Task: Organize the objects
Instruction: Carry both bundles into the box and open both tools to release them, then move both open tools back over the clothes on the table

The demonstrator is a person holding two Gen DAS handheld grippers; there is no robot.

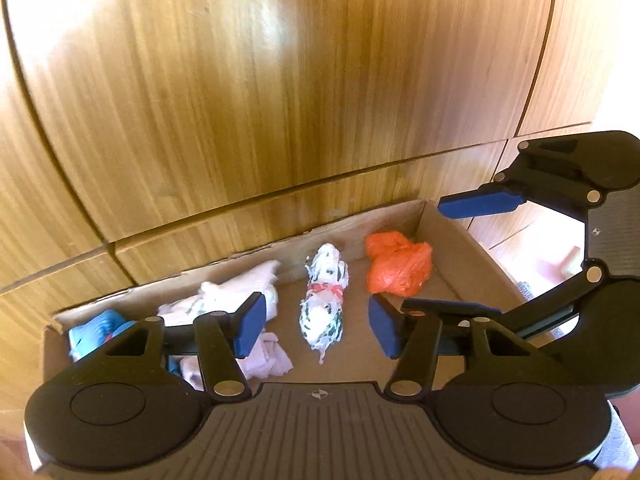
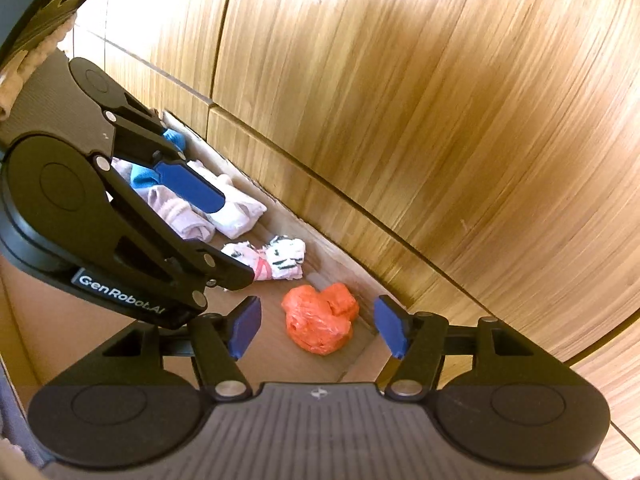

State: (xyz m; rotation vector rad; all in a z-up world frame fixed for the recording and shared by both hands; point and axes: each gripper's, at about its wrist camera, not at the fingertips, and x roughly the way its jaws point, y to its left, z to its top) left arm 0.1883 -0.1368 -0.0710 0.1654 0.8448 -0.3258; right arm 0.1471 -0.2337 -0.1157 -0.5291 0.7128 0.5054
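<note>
Left wrist view: left gripper (image 1: 316, 326) above a cardboard box (image 1: 460, 240), fingers spread wide, nothing between the blue pads (image 1: 250, 326). Directly between and beyond the pads, on the box floor, a white bundle with dark print (image 1: 325, 298), tied round the middle with a red band. Further right in the box, near the corner, an orange plastic bag (image 1: 398, 264), crumpled. To the left, pale pink and white folded cloths (image 1: 240, 292), partly hidden by the left finger; at the far left end, a blue cloth (image 1: 94, 330). At right edge, right gripper (image 1: 444, 254), seen side-on, fingers spread, empty. Behind the box, wooden cupboard panels (image 1: 240, 80).

Right wrist view: right gripper (image 2: 318, 326) over the same box (image 2: 360, 360), fingers spread wide, nothing held. Between and just beyond the pads, the orange plastic bag (image 2: 320, 318), lying in the box corner. Further along the box, the printed bundle (image 2: 276, 258), then the pink and white cloths (image 2: 236, 210), then the blue cloth (image 2: 176, 138). At left, left gripper (image 2: 230, 236), fingers apart, over the cloths
</note>
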